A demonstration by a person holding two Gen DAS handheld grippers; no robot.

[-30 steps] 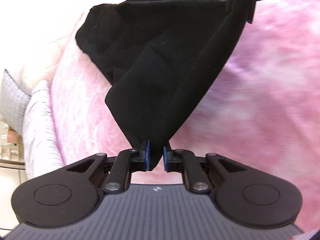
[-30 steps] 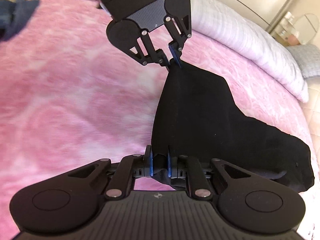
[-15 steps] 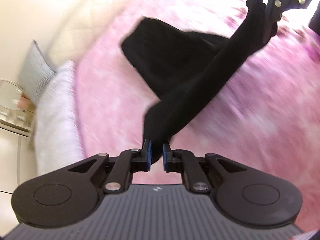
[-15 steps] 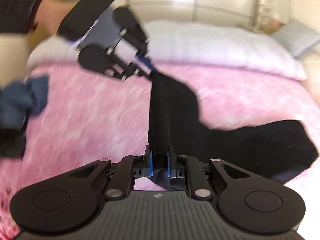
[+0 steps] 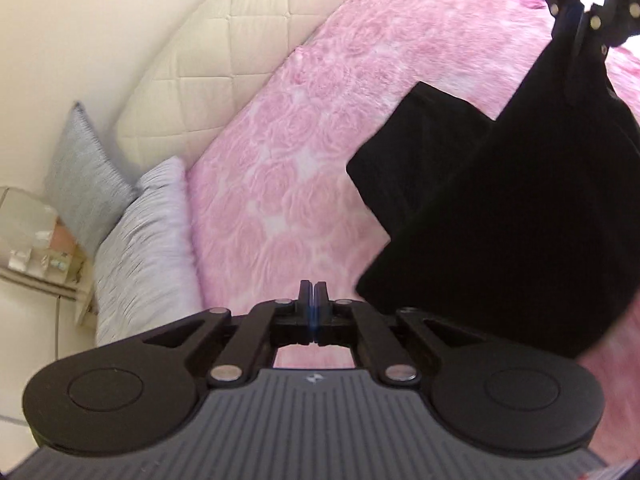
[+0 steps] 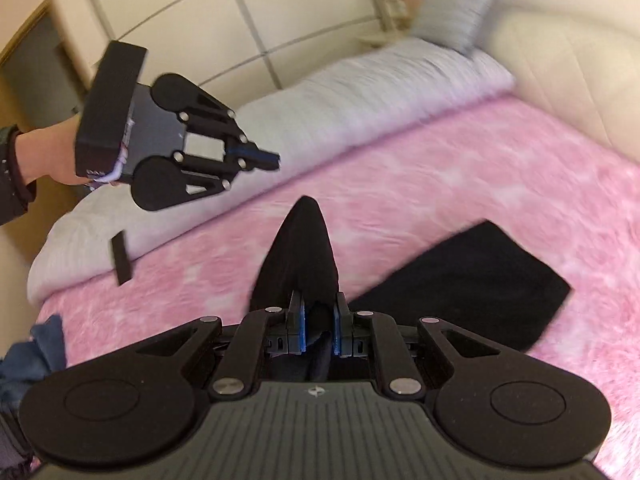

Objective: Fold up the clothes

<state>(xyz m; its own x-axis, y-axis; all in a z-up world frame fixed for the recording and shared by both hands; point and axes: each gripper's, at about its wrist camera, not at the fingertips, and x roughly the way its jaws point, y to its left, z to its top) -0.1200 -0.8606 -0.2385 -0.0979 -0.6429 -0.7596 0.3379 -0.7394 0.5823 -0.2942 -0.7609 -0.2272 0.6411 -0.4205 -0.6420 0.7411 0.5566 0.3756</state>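
One corner only clamped: right gripper (image 6: pixel 318 330) pinching black garment (image 6: pixel 472 280) at lower centre; left gripper (image 5: pixel 313 312) closed on nothing, lifted upper left over grey pillow (image 6: pixel 360 92). Mid-fold, apparently; next, regripping a free edge. Dark, limp, matte cloth, partly flat on pink blanket (image 6: pixel 500 176).

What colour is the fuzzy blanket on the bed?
Pink, with a rose pattern pressed into the blanket; the left wrist view shows it best.

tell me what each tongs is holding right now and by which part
The right tongs grip the black garment by a bunched edge that peaks up between their fingers. The left tongs are shut on nothing.
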